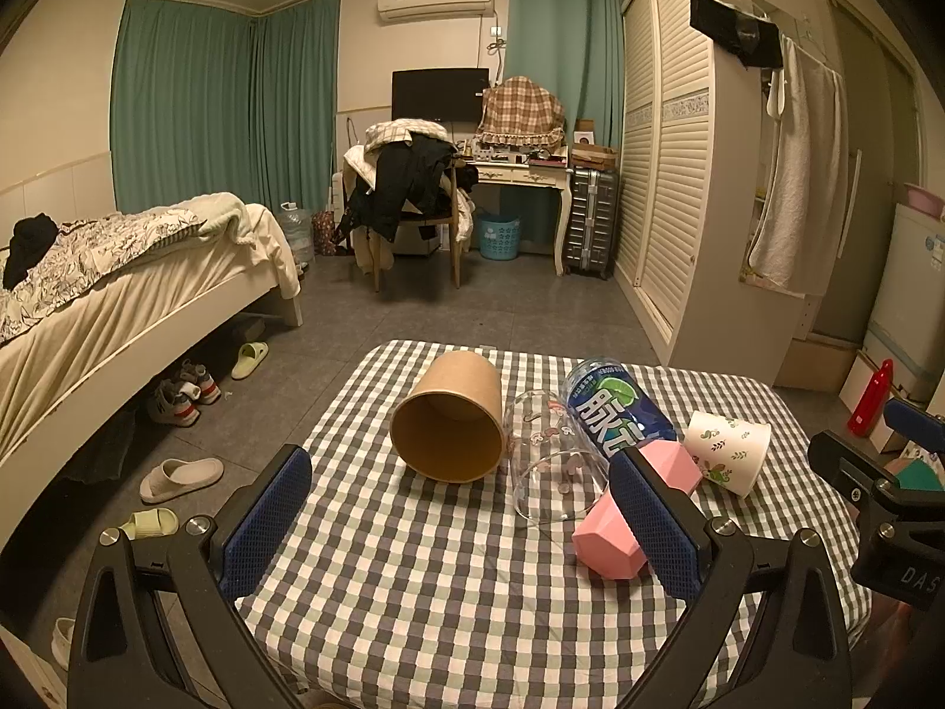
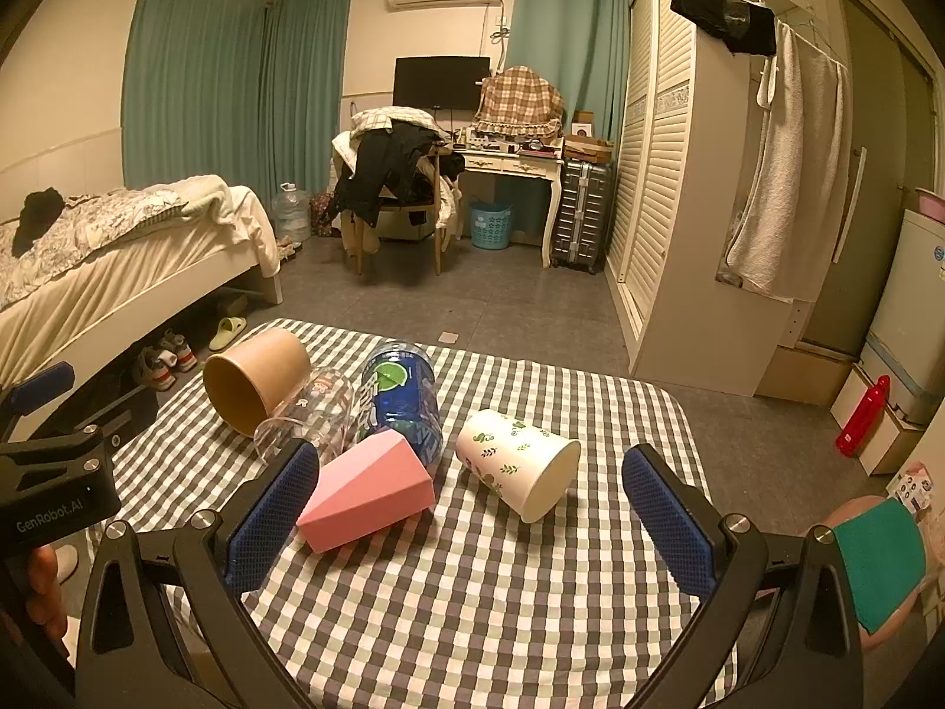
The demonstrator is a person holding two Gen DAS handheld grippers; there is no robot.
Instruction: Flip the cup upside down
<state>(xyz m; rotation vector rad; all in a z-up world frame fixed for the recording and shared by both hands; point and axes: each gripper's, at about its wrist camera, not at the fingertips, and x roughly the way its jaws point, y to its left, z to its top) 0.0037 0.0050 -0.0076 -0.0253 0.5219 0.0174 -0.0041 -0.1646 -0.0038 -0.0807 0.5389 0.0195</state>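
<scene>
Several cups lie on their sides on the checkered table (image 1: pixel 413 579): a brown paper cup (image 1: pixel 452 416) (image 2: pixel 257 378), a clear glass cup (image 1: pixel 552 464) (image 2: pixel 310 413), a blue drink can (image 1: pixel 617 405) (image 2: pixel 401 396), a pink faceted cup (image 1: pixel 614 526) (image 2: pixel 369 490) and a white leaf-print cup (image 1: pixel 729 449) (image 2: pixel 520 461). My left gripper (image 1: pixel 460 514) is open and empty above the near table, its right finger in front of the pink cup. My right gripper (image 2: pixel 463 514) is open and empty, just short of the white and pink cups.
A bed (image 1: pixel 118 272) with shoes under it stands to the left. A chair piled with clothes (image 1: pixel 407 189), a desk (image 1: pixel 520 171) and a suitcase (image 1: pixel 590 221) are at the back. A wardrobe (image 1: pixel 667 165) stands right. A red bottle (image 2: pixel 859 416) stands on the floor.
</scene>
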